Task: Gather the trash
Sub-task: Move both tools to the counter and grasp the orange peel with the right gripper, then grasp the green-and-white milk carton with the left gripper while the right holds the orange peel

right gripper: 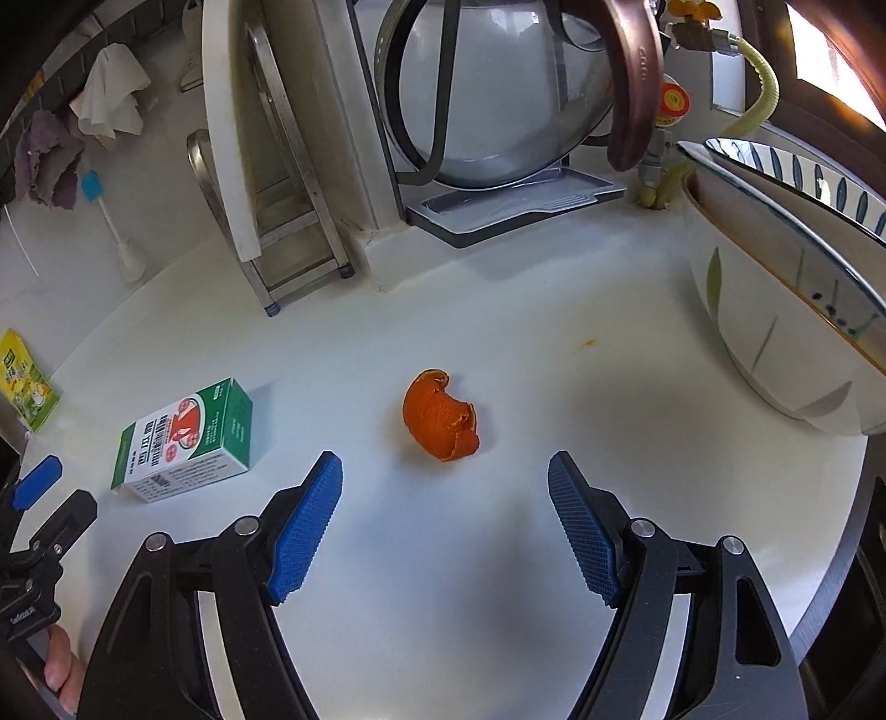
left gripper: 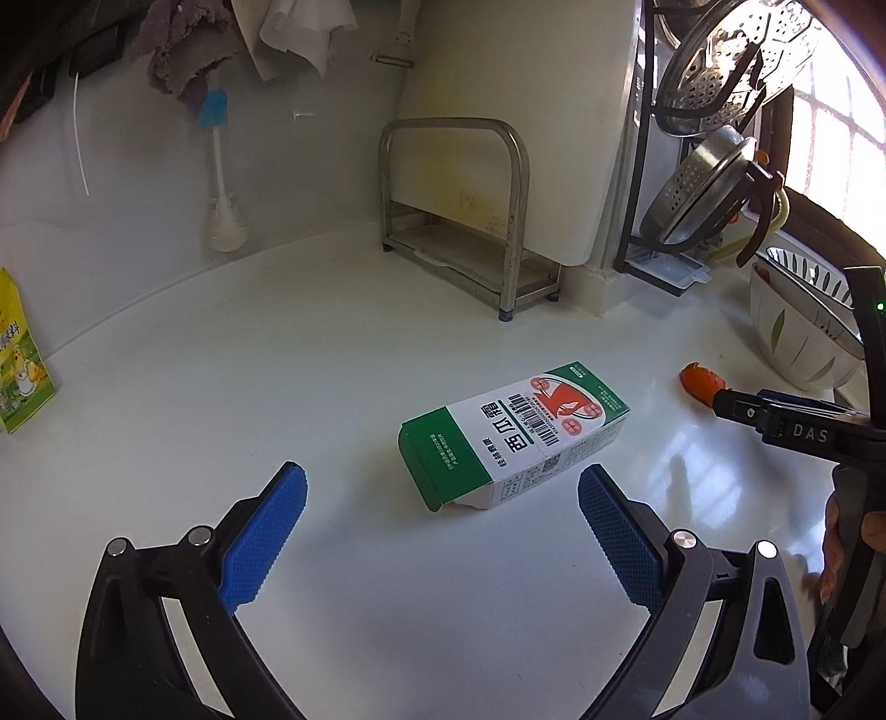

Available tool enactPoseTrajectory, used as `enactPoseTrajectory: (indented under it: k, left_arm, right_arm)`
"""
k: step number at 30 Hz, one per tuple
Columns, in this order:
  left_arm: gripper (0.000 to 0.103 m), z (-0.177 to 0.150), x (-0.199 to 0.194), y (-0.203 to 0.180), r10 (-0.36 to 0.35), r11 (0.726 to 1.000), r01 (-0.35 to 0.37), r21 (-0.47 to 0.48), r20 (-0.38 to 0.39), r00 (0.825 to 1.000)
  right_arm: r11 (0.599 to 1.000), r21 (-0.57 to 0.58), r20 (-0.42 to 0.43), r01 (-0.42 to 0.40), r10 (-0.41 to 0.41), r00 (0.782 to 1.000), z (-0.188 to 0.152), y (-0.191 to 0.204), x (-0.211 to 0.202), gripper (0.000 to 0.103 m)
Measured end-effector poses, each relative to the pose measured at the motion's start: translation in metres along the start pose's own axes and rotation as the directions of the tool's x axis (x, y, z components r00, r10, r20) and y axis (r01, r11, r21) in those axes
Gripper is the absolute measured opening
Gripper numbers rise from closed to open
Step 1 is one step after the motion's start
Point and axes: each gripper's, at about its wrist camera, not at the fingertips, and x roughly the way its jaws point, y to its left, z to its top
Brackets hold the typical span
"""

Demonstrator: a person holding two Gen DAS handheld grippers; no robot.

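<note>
White glossy counter (left gripper: 221,387) w/ white wall (left gripper: 138,210) behind. Steel rack (left gripper: 459,221) holds a white cutting board (left gripper: 526,111) upright at the back. Bottle brush (left gripper: 224,183) and cloths (left gripper: 177,50) hang on the wall. Daylight through grilled window (left gripper: 830,144) at right; dish rack w/ strainers (left gripper: 714,83) beside it.

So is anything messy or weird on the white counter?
Yes. A curled orange peel lies loose on the white counter, and a green-and-white cardboard box lies on its side, one end flap open. A small yellowish stain sits beyond the peel.
</note>
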Motion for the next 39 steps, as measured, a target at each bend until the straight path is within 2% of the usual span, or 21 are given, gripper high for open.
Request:
enactPoseTrajectory:
  k: [9, 12, 15, 16, 17, 23, 28, 33, 39]
  left_arm:
    - [0.097, -0.001, 0.003, -0.003, -0.003, 1.000, 0.003, 0.009, -0.007, 1.000]
    - [0.097, -0.001, 0.003, -0.004, -0.005, 1.000, 0.005, 0.008, -0.008, 1.000]
    - [0.097, -0.001, 0.004, -0.003, -0.008, 1.000, 0.008, 0.008, -0.011, 1.000]
    - [0.097, -0.001, 0.004, -0.003, -0.010, 1.000, 0.010, 0.009, -0.012, 1.000]
    - [0.097, -0.001, 0.004, -0.003, -0.015, 1.000, 0.015, 0.012, -0.013, 1.000]
    - [0.097, 0.004, 0.006, 0.000, -0.039, 0.998, 0.039, 0.045, -0.009, 0.999]
    - [0.097, 0.007, 0.015, 0.002, -0.067, 0.994, 0.070, 0.080, -0.032, 0.997]
    - [0.097, 0.008, 0.021, -0.002, -0.133, 0.977, 0.141, 0.158, -0.058, 0.989]
    - [0.097, 0.015, 0.033, -0.010, -0.155, 0.952, 0.167, 0.257, -0.067, 0.986]
  right_arm:
    - [0.995, -0.055, -0.001, 0.078, -0.078, 0.997, 0.015, 0.010, 0.019, 0.073]
    - [0.993, -0.077, -0.010, 0.088, -0.089, 0.996, 0.018, 0.016, 0.024, 0.060]
    - [0.993, -0.090, -0.035, 0.075, -0.078, 0.996, 0.017, 0.018, 0.030, 0.041]
    - [0.992, -0.099, -0.034, 0.082, -0.086, 0.996, 0.016, 0.020, 0.030, 0.031]
    - [0.991, -0.106, -0.027, 0.085, -0.088, 0.996, 0.016, 0.021, 0.028, 0.028]
    - [0.999, -0.044, 0.008, -0.005, 0.006, 1.000, 0.007, 0.014, 0.005, 0.025]
    - [0.997, 0.020, 0.025, -0.075, 0.074, 0.997, -0.015, 0.002, -0.022, 0.024]
    - [0.987, 0.081, 0.044, -0.135, 0.132, 0.990, -0.038, -0.008, -0.049, 0.024]
    - [0.976, 0.102, 0.044, -0.194, 0.190, 0.981, -0.055, -0.002, -0.065, 0.024]
